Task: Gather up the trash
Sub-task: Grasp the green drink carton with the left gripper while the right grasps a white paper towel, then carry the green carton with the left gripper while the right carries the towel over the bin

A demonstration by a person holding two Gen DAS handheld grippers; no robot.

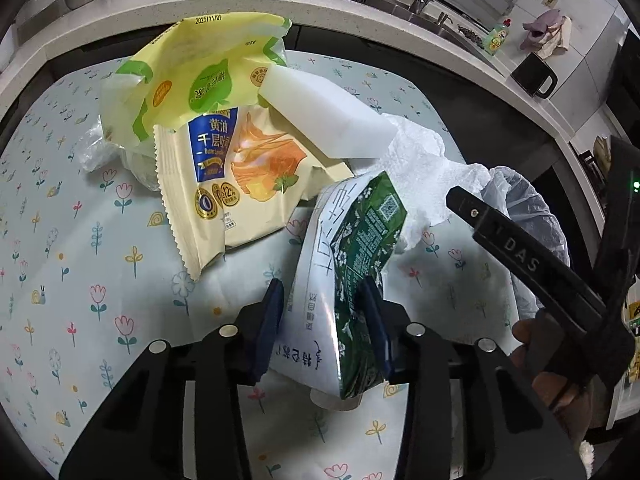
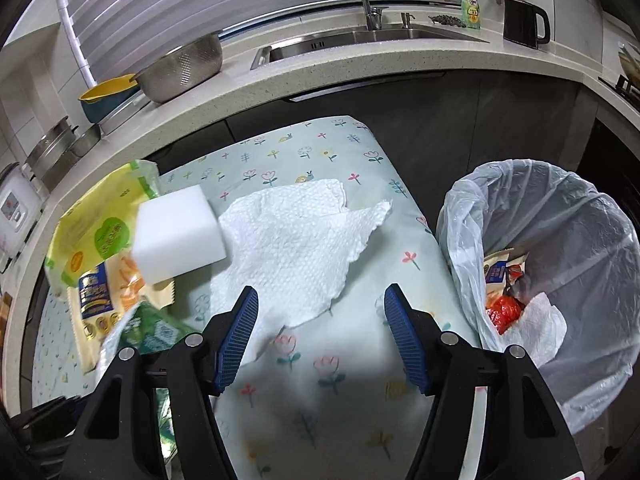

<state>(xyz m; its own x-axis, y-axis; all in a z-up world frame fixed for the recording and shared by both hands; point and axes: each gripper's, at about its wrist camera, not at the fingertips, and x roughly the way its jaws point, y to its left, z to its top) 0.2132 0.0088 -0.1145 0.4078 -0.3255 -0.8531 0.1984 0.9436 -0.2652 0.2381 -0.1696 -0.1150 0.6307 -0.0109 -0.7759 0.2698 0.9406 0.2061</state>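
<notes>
My left gripper (image 1: 322, 306) is shut on a green and white carton (image 1: 352, 256) and holds it tilted above the flowered table. Beyond it lie a cream snack bag (image 1: 236, 184), a yellow-green bag (image 1: 196, 76), a white sponge block (image 1: 328, 116) and a crumpled paper towel (image 1: 424, 168). My right gripper (image 2: 320, 320) is open and empty, over the table just in front of the paper towel (image 2: 288, 248). The sponge (image 2: 176, 236) and bags (image 2: 100, 248) lie to its left. The lined trash bin (image 2: 560, 264) stands to the right with wrappers inside.
The flowered tablecloth (image 2: 320, 368) ends close to the bin. A kitchen counter (image 2: 320, 72) with a sink, a steel colander (image 2: 180, 68), a black jug (image 2: 522, 26) and a soap bottle runs behind. The right gripper's body (image 1: 560, 272) shows at the left wrist view's right.
</notes>
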